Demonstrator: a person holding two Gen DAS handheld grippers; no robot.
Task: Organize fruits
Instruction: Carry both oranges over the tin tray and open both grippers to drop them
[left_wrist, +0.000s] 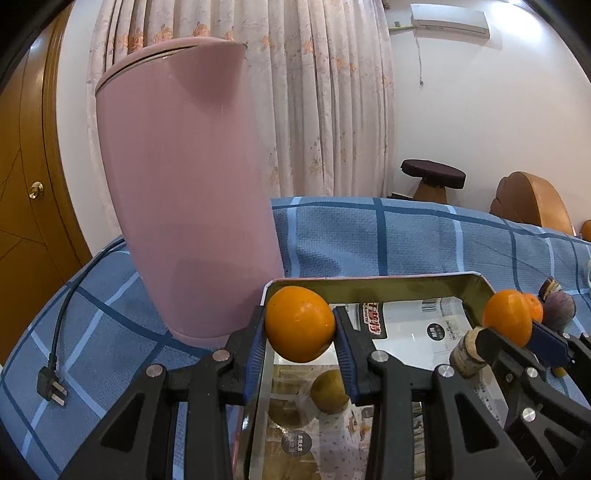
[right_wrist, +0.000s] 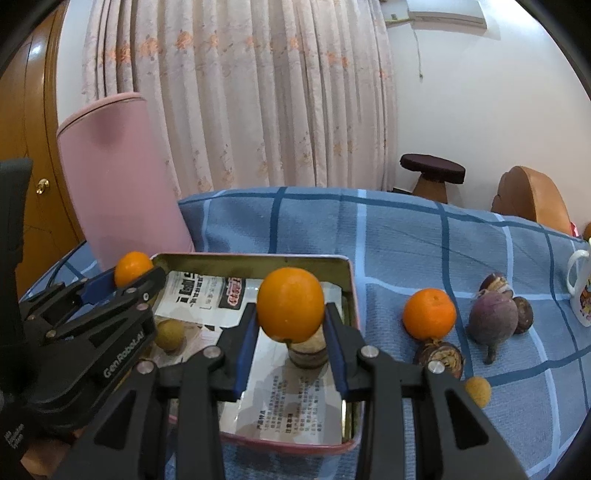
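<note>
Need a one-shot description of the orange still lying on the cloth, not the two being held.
Start at the metal tray on the blue checked tablecloth and look just right of it. The loose orange sits there on the cloth, left of the purple fruit. It is the only orange with no gripper around it.

A tall pink kettle stands upright on the blue checked cloth covering the tabletop, its black plug lying on the cloth nearby. A white printed mug sits at the cloth's far right edge. Behind hang floral curtains, with a dark round stool and a wall air conditioner beyond.
</note>
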